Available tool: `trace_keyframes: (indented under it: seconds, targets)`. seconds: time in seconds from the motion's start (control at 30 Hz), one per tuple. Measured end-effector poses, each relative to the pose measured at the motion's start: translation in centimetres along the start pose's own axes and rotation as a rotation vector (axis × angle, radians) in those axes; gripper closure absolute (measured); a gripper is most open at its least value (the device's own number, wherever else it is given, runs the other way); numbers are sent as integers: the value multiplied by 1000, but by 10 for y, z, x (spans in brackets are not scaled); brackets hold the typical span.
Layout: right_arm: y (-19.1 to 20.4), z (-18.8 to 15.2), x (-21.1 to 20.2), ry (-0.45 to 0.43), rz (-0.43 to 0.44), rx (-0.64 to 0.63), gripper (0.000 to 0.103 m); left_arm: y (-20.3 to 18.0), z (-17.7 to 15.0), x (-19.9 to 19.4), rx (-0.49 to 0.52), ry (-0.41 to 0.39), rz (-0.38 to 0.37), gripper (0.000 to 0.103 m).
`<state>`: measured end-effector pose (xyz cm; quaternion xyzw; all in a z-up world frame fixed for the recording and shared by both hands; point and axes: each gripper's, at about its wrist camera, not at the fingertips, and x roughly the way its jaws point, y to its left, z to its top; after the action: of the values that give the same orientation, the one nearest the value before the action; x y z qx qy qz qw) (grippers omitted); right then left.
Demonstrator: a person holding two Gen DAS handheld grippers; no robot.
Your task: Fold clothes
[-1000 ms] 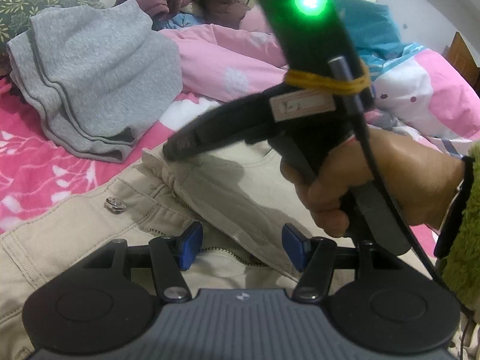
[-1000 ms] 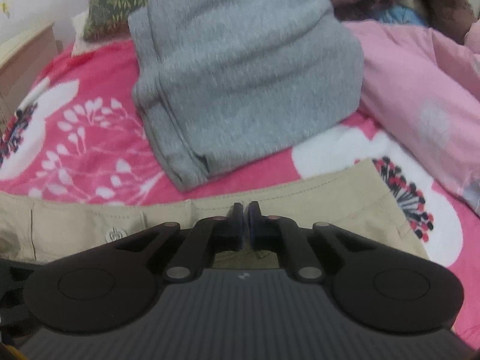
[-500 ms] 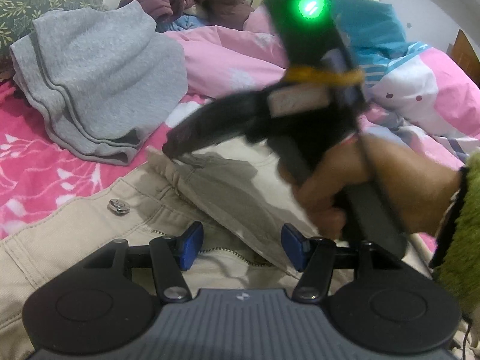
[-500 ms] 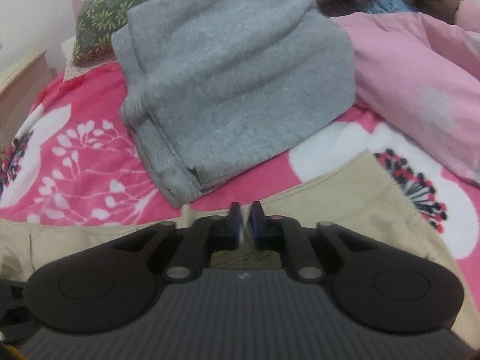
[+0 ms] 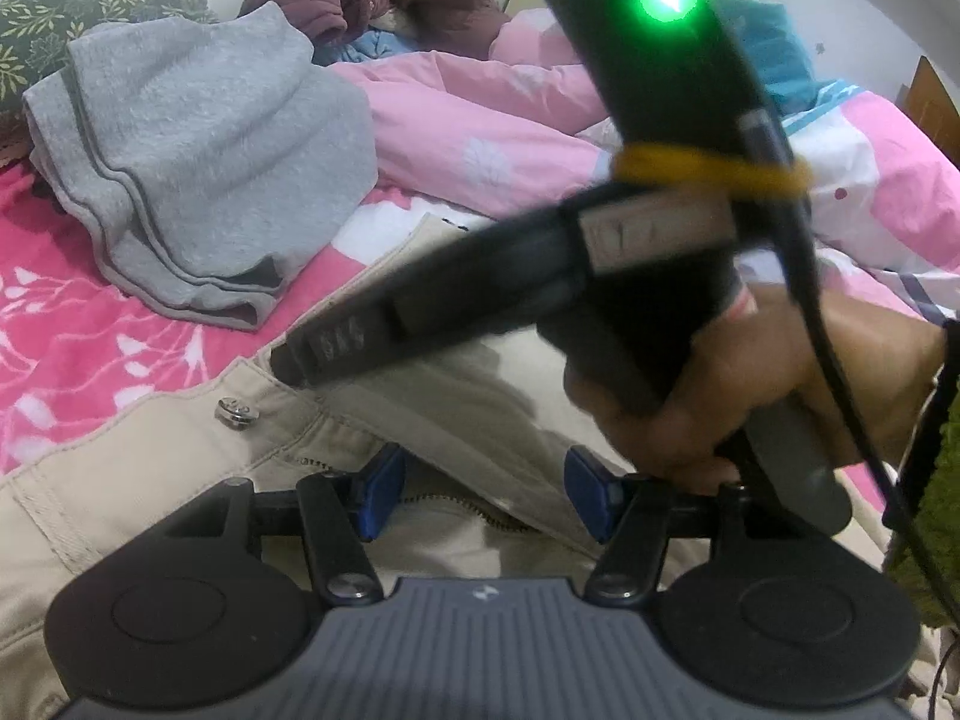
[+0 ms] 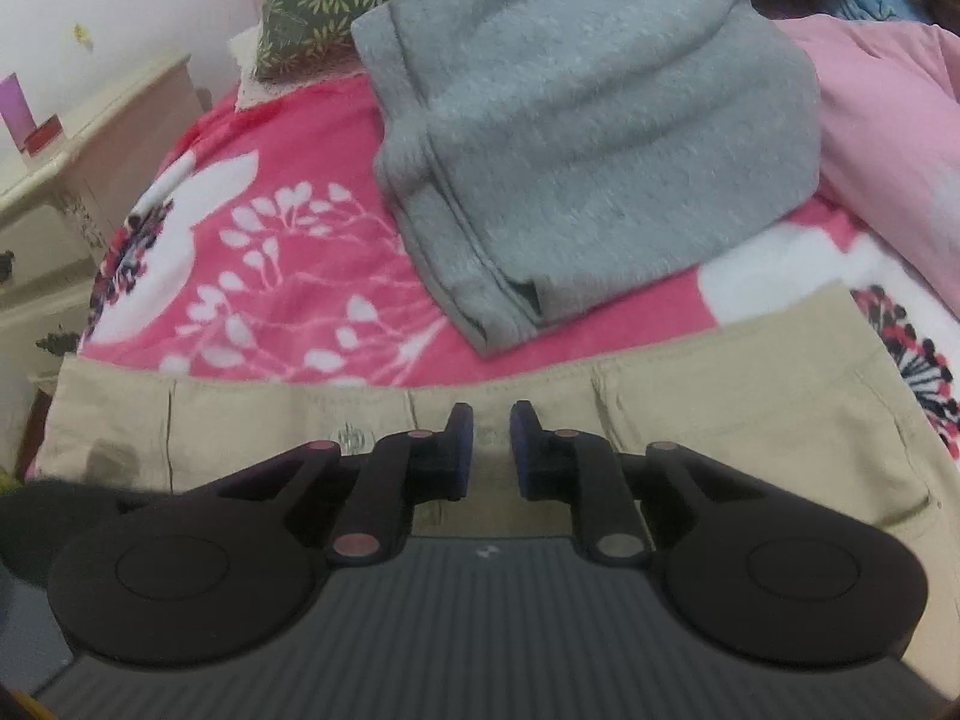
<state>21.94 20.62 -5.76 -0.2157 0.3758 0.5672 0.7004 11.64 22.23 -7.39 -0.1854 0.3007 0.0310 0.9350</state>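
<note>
two grippers are held over the beige trousers (image 6: pixel 750 408) on the bed (image 6: pixel 288 276); waistband runs left-right at mid-frame, just beyond the right gripper (image 6: pixel 491 444), fingers slightly apart; left gripper (image 5: pixel 480 492) fingers wide apart, empty.

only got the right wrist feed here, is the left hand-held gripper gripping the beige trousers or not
Observer: No. The left hand-held gripper is open, pads apart above the trousers, holding nothing.
Operator: where on them is it
Observer: Over the fly; the zip shows between its fingers.
Operator: and my right one, anything i cant see
Observer: A green light glows on top of the right hand-held gripper, which a hand grips by the handle.
</note>
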Motion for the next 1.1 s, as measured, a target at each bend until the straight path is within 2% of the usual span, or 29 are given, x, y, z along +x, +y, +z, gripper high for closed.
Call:
trace_keyframes:
  seconds: [0.07,0.13,0.2,0.3,0.4,0.5,0.63,0.73,0.87,0.97,1.03,1.1]
  targets:
    - [-1,2,-13,-15,-33,13,89,1,1,-1,-6,0,-7,43]
    - [-7,0,-46,-55,-94,52,89,2,1,-2,-13,-2,-11,43]
    - [-13,-7,-92,-115,-172,107,88,3,1,-3,-18,-4,-9,42]
    - [-18,-36,-182,-222,-327,209,87,4,2,-3,-20,-3,-4,42]
    - [-12,-91,-280,-316,-493,326,82,3,2,-2,-8,-5,9,42]
    - [10,-169,-371,-391,-639,462,79,-1,1,-2,11,-12,30,40]
    - [59,-278,-447,-453,-804,658,76,-2,-1,0,15,-25,37,40]
    - [102,-354,-468,-495,-891,816,75,-2,-2,0,9,-35,42,39]
    - [150,-432,-465,-576,-911,1026,72,-8,1,-7,21,-44,69,39]
    - [185,-491,-463,-637,-921,1184,62,-24,3,-18,67,-43,66,39]
    - [192,-512,-457,-681,-890,1249,59,-39,4,-24,102,-33,51,38]
    - [190,-526,-446,-731,-852,1294,56,-61,3,-29,136,-1,5,37]
